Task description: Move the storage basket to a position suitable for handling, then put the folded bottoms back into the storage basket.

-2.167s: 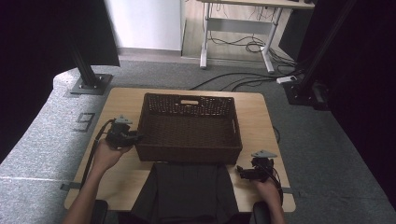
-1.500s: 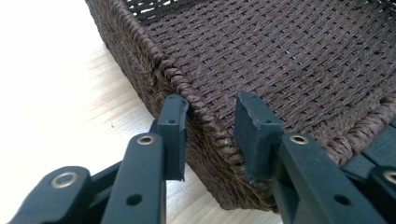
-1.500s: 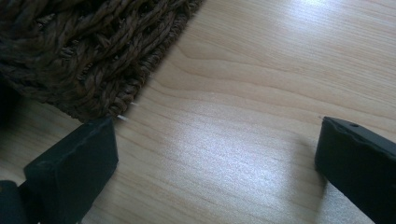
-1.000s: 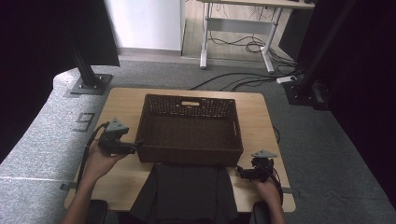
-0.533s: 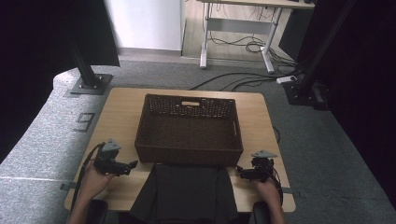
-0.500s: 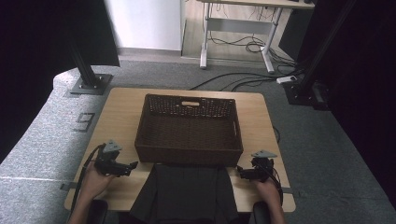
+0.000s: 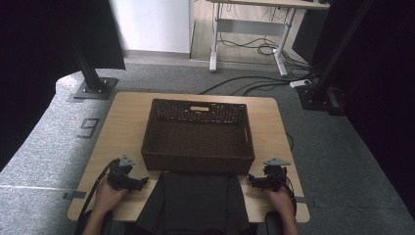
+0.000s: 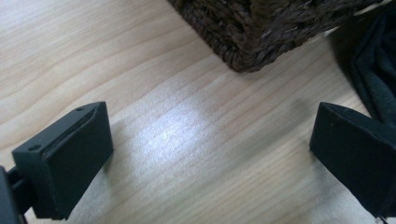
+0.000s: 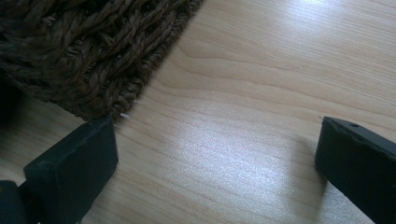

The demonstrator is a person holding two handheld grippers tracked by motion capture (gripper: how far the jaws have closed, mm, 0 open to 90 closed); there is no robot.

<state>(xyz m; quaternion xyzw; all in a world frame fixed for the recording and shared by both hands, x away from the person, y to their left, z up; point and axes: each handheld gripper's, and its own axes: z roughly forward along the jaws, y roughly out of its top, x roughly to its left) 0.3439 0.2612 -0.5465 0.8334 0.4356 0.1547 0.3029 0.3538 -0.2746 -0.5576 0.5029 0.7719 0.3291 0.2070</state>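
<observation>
A dark brown woven basket (image 7: 198, 159) stands in the middle of the wooden table (image 7: 122, 122). My left gripper (image 7: 141, 182) rests low on the table near the front edge, just off the basket's near left corner (image 8: 261, 32). It is open; its jaws have just been opening and only bare wood lies between them (image 8: 210, 154). My right gripper (image 7: 252, 181) lies by the basket's near right corner (image 9: 79, 51), open too, with nothing between its fingertips (image 9: 215, 158). Both point inward.
A dark cloth (image 7: 195, 200) hangs over the table's front edge between my hands, and its edge (image 8: 378, 60) lies close to my left gripper. Grey carpet, black stands (image 7: 93, 83) and floor cables (image 7: 254, 85) surround the table.
My left hand has come away from the basket's left wall, sinking toward the table's front left part. The right hand has stayed where it was.
</observation>
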